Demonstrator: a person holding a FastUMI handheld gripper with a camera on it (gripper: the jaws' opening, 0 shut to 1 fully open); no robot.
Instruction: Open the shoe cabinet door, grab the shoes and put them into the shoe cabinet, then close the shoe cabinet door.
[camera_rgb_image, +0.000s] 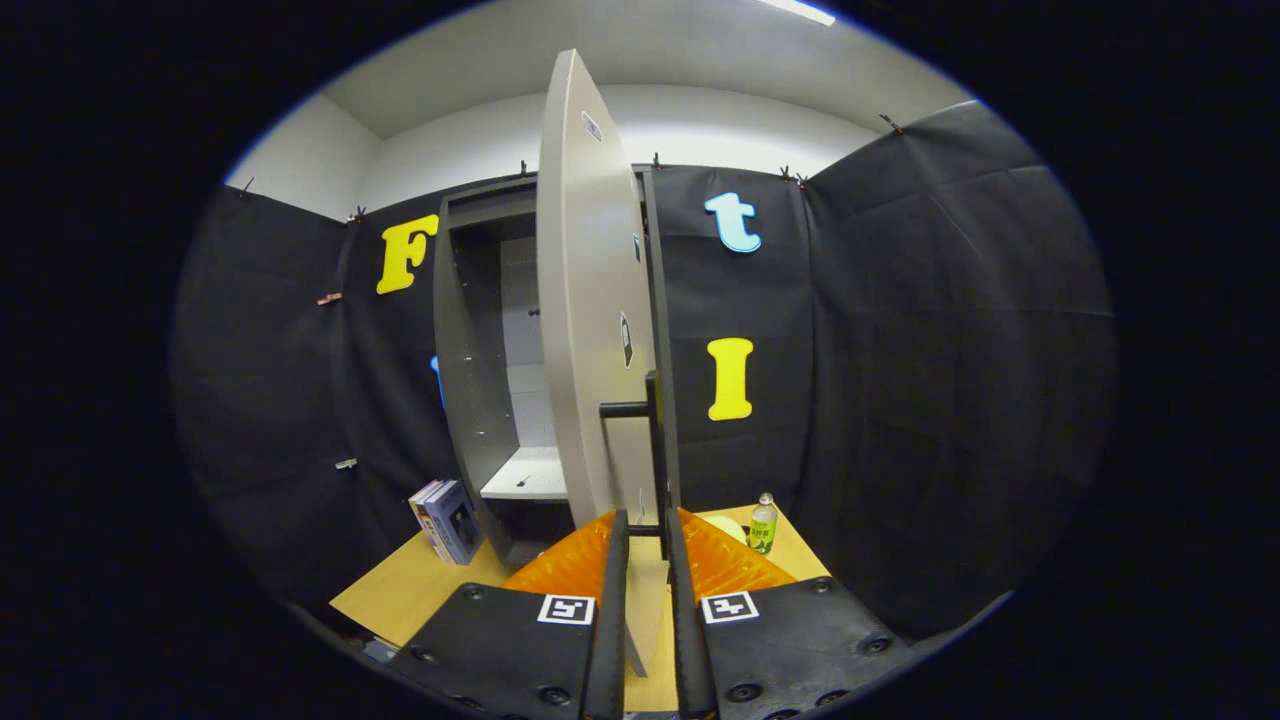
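In the gripper view, the hand-held gripper (647, 530) has its two fingers drawn close together on either side of the lower end of the thin black bar handle (653, 450), apparently pressing on it from both sides, though the contact itself is hard to make out. That handle stands off the light grey flat cabinet door (585, 300), which is swung well out and seen nearly edge-on, its bottom edge reaching down between the fingers. Behind the door, the tall dark grey shoe cabinet (465, 380) stands open, showing a pale inner shelf (528, 475) and a pale back panel. The cabinet rests on a light wooden bench (400, 590). Just left of the cabinet's foot, a few upright books with bluish covers (445, 520) lean together. Beyond the fingers lies something orange and ribbed (720, 565), partly hidden by them; I cannot tell what it is. To the right of it stands a small clear bottle with a green label (763, 523), with a pale round object just beside it.
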